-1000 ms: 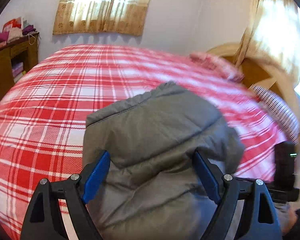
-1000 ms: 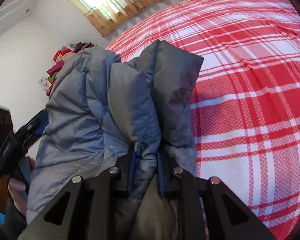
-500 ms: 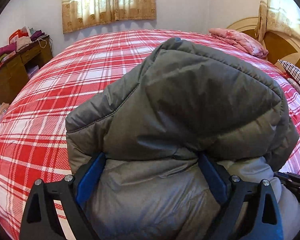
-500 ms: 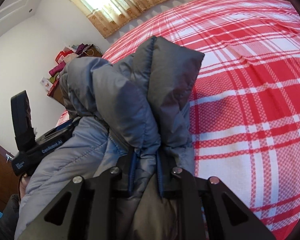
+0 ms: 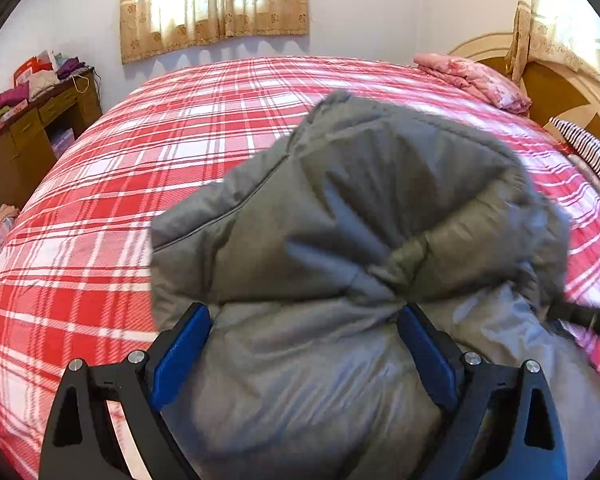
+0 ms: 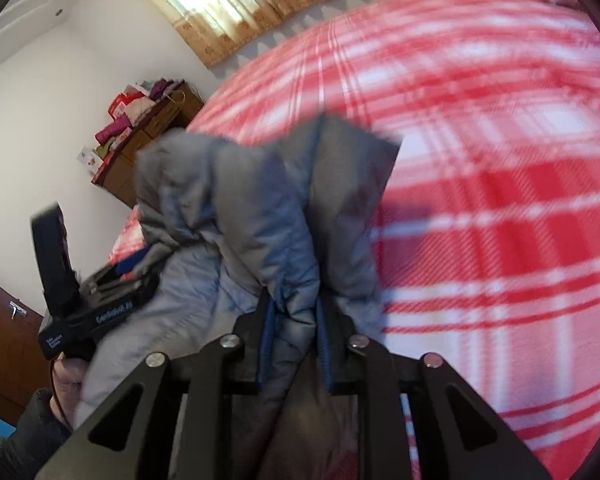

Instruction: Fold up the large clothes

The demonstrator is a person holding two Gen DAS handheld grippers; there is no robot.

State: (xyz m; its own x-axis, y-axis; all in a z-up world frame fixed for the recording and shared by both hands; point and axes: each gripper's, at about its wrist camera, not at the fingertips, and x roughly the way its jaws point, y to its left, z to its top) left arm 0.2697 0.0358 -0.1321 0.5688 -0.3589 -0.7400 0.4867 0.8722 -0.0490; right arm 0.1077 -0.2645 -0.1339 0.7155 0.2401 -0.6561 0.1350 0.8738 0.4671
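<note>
The grey padded jacket point(image 5: 340, 240) is bunched and held above the red plaid bed point(image 5: 140, 168). The right gripper point(image 6: 294, 320) is clamped on a thick fold of it; the left gripper point(image 5: 304, 344) stands wide apart (blue pads on either side of the bulk). A wooden dresser point(image 5: 28, 136) stands beside the bed.

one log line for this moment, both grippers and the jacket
left gripper: jaws wide around grey puffer jacket | right gripper: jaws shut on jacket fold | jacket bunched, held over red plaid bed
</note>
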